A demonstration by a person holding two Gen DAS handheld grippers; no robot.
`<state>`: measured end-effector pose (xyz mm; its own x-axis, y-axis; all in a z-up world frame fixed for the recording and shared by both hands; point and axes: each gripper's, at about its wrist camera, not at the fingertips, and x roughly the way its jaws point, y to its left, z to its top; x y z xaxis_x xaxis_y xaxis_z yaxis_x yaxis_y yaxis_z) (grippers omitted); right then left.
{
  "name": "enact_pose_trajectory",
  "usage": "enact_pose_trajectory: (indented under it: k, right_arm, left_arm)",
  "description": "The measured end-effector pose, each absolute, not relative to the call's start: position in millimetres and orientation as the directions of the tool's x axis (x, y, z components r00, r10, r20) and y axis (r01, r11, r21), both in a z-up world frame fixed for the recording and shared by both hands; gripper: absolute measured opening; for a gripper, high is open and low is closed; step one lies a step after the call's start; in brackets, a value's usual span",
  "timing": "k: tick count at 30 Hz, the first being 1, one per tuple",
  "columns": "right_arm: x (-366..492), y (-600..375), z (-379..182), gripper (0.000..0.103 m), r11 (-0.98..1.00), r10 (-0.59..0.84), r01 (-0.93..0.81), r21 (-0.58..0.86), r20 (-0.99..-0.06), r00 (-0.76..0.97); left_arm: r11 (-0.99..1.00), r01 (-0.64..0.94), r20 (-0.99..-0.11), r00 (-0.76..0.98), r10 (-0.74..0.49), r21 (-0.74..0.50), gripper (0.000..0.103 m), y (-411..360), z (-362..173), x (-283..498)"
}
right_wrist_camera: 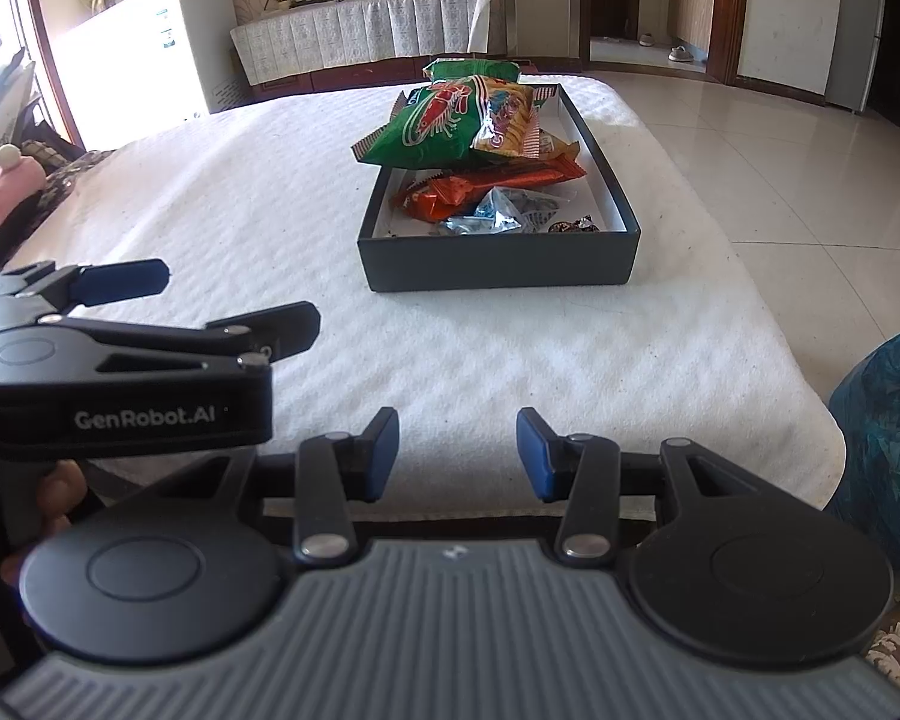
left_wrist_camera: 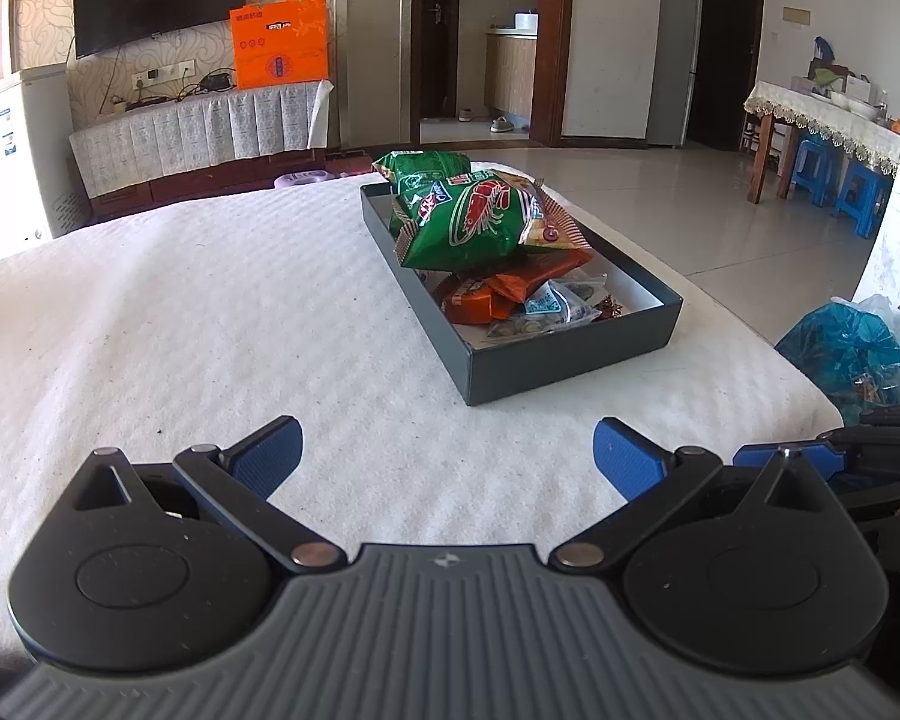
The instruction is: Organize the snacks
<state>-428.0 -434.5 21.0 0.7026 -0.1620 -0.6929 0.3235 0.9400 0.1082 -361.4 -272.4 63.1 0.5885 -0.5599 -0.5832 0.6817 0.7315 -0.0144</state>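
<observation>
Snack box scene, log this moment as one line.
left gripper: open, empty | right gripper: open, empty | dark rectangular cardboard box: holds snack packets | green shrimp-print chip bag: topmost

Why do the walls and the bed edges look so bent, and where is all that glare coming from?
Left wrist view: the fisheye lens bows the door frames and the white cover, and daylight blows out the left edge; the green snack bag stays sharp. Right wrist view: same bending, with a bright window at upper left that washes out the cover near it, while the dark box reads clearly.
</observation>
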Motion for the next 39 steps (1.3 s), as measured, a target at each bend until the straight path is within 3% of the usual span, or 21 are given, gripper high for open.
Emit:
enact_pose_trajectory:
  k: [39]
  right_arm:
    - [-427.9, -434.9, 21.0, 0.046, 0.940, -0.162, 0.323, 0.108, -0.694, 0.701]
  left_arm:
    - [0.728, 0.685, -0.581, 0.588, -0.563, -0.013, 0.103, -272.2, 62.6, -363.7]
